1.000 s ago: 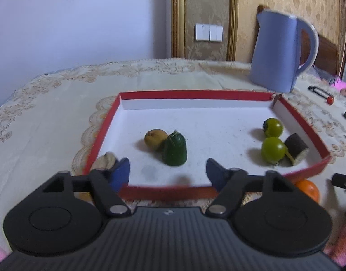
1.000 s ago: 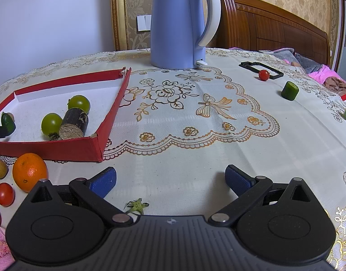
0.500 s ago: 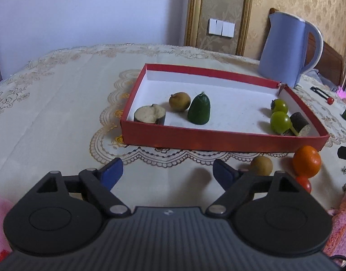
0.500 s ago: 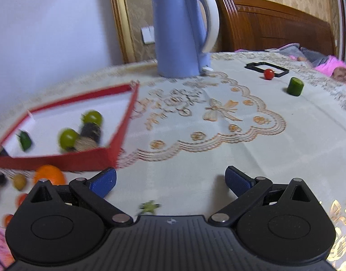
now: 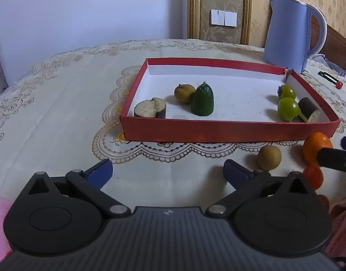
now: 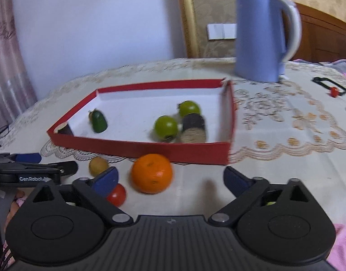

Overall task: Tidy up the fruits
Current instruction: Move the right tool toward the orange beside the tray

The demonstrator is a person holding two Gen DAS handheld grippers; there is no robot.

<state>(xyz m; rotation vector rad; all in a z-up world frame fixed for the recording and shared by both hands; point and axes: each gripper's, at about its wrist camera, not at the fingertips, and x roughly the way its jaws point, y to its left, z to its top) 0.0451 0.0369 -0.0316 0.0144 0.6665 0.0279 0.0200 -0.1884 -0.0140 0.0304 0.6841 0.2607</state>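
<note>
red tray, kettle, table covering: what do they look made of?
Red tray: looks like matte cardboard or paperboard, red outside and white inside; thin folded walls with a split far corner. Kettle: probably smooth plastic, pale blue body with a white handle and soft sheen. Tablecloth: cream woven fabric with lace-like embroidered scallops and visible fold creases.

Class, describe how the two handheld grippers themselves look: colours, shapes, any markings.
Both match: the left gripper and right gripper each have a ribbed dark-grey body, two round black discs, black link arms with silver rivets, and blue pads. The left one's side, seen from the right wrist, reads "GenRobot" in white.
</note>
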